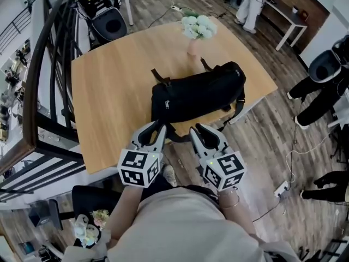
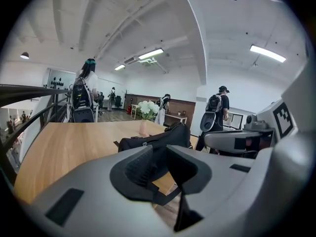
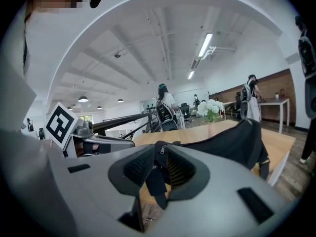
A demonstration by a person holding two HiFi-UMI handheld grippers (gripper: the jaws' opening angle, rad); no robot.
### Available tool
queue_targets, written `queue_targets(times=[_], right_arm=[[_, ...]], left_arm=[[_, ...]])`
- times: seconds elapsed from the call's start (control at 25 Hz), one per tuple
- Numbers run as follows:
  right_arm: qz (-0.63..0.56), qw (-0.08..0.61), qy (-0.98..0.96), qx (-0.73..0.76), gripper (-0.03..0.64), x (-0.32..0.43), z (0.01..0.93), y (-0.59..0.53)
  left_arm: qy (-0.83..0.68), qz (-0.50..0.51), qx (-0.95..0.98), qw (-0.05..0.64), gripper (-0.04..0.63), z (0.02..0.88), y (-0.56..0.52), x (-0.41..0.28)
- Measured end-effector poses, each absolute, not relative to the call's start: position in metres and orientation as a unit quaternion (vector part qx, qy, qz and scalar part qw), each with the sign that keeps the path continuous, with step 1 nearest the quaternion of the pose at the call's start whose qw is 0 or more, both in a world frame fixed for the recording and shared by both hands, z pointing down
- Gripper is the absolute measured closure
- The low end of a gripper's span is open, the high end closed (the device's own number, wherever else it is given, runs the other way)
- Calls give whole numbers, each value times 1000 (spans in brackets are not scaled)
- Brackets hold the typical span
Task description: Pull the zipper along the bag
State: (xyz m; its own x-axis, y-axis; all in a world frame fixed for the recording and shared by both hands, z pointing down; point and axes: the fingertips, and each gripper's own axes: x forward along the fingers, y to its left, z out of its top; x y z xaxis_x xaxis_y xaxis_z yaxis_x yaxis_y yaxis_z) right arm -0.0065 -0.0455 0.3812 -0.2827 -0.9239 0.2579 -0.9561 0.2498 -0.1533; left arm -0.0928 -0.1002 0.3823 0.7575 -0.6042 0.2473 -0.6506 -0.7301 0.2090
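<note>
A black bag (image 1: pixel 196 94) lies across the near right part of a wooden table (image 1: pixel 109 91). A small pale zipper pull (image 1: pixel 167 105) shows on its left end. Both grippers hover at the table's front edge, just short of the bag. My left gripper (image 1: pixel 154 127) is open, and in the left gripper view the bag (image 2: pixel 153 141) shows through the gap in the left gripper (image 2: pixel 165 162). My right gripper (image 1: pixel 203 129) is also open. In the right gripper view a dark strap (image 3: pixel 155 181) hangs in the gap of the right gripper (image 3: pixel 158 164), below the zipper pull (image 3: pixel 162 149).
A vase of white flowers (image 1: pixel 197 29) stands on the table behind the bag. A dark metal railing (image 1: pixel 49 64) runs along the left. A black seat (image 1: pixel 103 15) stands beyond the far table edge. A person's legs (image 1: pixel 322 86) are on the floor at right.
</note>
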Motion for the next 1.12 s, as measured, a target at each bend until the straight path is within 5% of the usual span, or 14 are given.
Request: queue_targets(times=[1.12], right_arm=[[104, 189, -811, 544, 548, -26, 409, -130]], left_arm=[[-329, 110, 912, 219, 505, 425, -173, -100]])
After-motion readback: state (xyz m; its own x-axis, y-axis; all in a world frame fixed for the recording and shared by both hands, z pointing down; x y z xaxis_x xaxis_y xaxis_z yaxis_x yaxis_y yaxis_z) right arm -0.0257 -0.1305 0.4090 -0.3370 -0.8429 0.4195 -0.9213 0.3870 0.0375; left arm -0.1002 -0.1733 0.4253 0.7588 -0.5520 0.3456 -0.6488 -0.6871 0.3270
